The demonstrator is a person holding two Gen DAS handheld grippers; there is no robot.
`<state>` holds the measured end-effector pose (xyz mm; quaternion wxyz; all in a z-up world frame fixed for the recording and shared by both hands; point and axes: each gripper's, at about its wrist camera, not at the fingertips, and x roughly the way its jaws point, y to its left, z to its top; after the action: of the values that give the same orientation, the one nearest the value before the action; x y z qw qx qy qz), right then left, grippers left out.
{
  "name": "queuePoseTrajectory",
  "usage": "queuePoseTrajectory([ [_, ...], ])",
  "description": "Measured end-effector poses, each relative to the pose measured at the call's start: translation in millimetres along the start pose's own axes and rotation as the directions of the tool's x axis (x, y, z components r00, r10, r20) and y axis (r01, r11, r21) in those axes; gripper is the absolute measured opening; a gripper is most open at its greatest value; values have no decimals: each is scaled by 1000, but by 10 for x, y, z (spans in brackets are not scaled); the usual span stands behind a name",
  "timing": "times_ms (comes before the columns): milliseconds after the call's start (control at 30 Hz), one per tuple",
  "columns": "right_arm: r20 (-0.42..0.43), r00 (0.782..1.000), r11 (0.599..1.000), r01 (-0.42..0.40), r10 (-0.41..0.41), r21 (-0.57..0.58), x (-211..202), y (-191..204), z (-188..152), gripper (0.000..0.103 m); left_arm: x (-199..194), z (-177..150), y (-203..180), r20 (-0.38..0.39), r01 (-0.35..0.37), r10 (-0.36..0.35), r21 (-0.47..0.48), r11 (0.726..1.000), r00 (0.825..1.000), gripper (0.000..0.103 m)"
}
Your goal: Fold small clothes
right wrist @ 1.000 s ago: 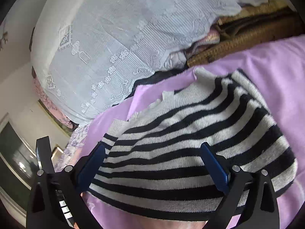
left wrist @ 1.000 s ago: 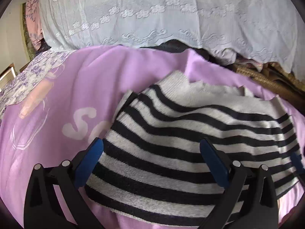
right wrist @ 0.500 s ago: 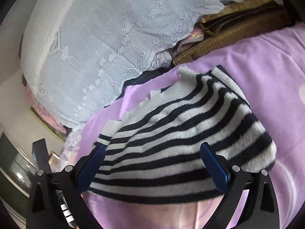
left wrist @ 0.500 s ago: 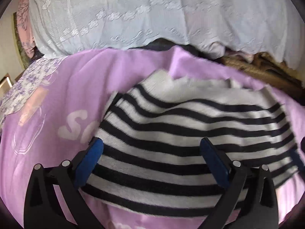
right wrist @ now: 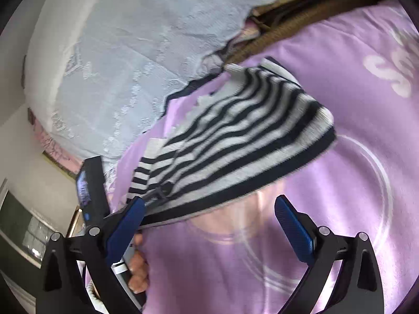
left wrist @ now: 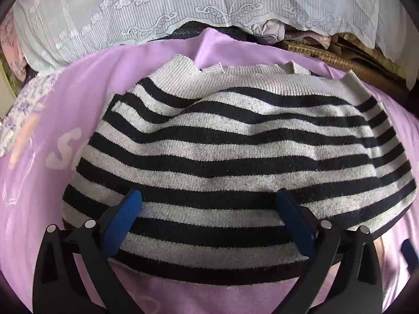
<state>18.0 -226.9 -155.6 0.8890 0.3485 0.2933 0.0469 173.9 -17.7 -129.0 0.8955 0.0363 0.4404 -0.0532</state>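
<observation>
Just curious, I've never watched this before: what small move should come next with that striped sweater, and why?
Probably lower the left tool and pinch the near hem of the striped sweater. Both tools are open, the right tool sits beside the hem, and the sweater lies flat on the purple blanket.

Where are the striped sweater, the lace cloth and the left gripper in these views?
striped sweater (left wrist: 235, 154), left wrist view, middle of its folded body.
lace cloth (left wrist: 157, 13), left wrist view, patterned part above its hem.
left gripper (left wrist: 209, 221), left wrist view, midway between its fingertips.
</observation>
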Motion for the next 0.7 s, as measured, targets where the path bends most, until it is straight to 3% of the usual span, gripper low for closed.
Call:
queuePoseTrajectory([
  [100, -16, 1000, 995, 15, -14, 102, 90, -265, 35, 100, 4, 2, 1, -1, 5, -5, -4, 1000, 1000, 99],
  [300, 16, 1000, 997, 10, -11, 79, 188, -336, 151, 100, 6, -12, -13, 6, -4, 4, 2, 1000, 1000, 99],
  [433, 3, 997, 996, 75, -75, 50, 310, -284, 219, 100, 7, -17, -19, 13, -8, 8, 7, 1000, 1000, 99],
  [600, 47, 990, 984, 127, -134, 129, 450, -331, 407, 100, 7, -17, -17, 16, -7, 7, 7, 1000, 1000, 99],
  [700, 81, 989, 980, 111, -126, 164, 567, -363, 567, 100, 7, -15, -22, 17, -9, 9, 7, 1000, 1000, 99],
])
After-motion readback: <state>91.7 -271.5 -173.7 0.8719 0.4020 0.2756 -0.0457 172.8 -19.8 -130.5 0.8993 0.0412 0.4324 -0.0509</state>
